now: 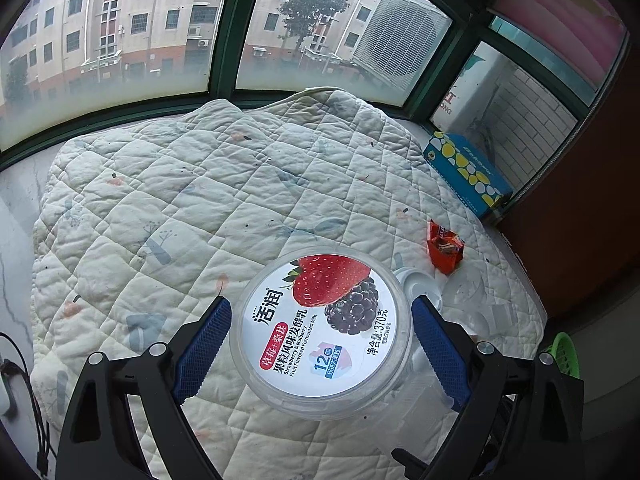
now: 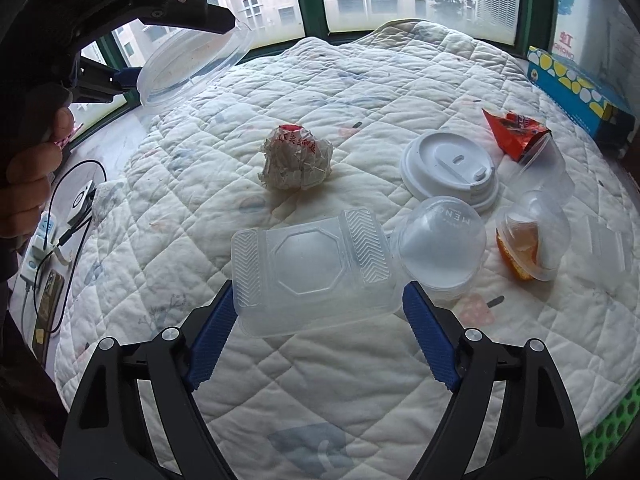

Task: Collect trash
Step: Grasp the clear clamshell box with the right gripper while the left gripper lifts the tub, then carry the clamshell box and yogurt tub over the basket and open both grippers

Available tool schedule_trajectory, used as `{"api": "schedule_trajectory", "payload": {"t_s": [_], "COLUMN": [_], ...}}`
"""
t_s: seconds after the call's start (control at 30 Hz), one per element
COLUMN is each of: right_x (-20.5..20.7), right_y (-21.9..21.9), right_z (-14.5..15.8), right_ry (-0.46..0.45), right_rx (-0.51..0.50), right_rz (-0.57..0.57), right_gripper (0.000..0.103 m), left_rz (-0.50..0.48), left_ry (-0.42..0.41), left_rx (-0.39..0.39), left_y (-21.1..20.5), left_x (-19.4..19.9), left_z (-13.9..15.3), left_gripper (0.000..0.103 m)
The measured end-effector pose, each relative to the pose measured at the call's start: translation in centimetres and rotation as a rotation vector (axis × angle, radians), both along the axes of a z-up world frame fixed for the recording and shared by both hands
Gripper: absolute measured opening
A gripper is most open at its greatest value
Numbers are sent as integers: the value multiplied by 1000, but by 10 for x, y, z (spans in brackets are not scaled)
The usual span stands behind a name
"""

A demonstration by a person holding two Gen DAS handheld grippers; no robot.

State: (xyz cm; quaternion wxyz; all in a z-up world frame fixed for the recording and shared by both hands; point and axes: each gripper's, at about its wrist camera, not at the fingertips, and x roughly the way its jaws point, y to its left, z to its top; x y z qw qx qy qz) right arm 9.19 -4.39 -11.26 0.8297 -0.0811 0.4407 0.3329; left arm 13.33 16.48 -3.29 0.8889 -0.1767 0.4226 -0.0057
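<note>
In the right wrist view, one quilt [image 2: 360, 92] filled the middle. One crumpled paper ball [image 2: 296, 158] sat at twelve o'clock. One white cup lid [image 2: 450, 168] lay at two o'clock, and one orange wrapper [image 2: 514, 128] lay farther out the same way. One clear tray [image 2: 312, 276] was at six o'clock. One clear dome lid [image 2: 440, 240] was at four o'clock. There were two clear cups at three o'clock: an empty cup [image 2: 544, 168] and a cup with orange bits [image 2: 528, 240]. One blue dotted box [image 2: 580, 88] stood at one o'clock. One green basket [image 2: 608, 432] peeked in at five o'clock. One yogurt tub [image 2: 188, 64] was up at ten o'clock.
</note>
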Motion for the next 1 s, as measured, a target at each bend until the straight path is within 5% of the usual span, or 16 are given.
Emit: {"api": "schedule_trajectory", "payload": {"t_s": [1.0], "right_x": [-25], "right_y": [-254], "right_z": [69], "right_ry": [-80], "right_rx": [78], "right_rz": [-527], "right_gripper": [82], "left_rz": [-377], "left_ry": [-77], "left_rx": [-25], "left_y": [-225], "left_x": [-2], "left_z": [44], "left_gripper": [88]}}
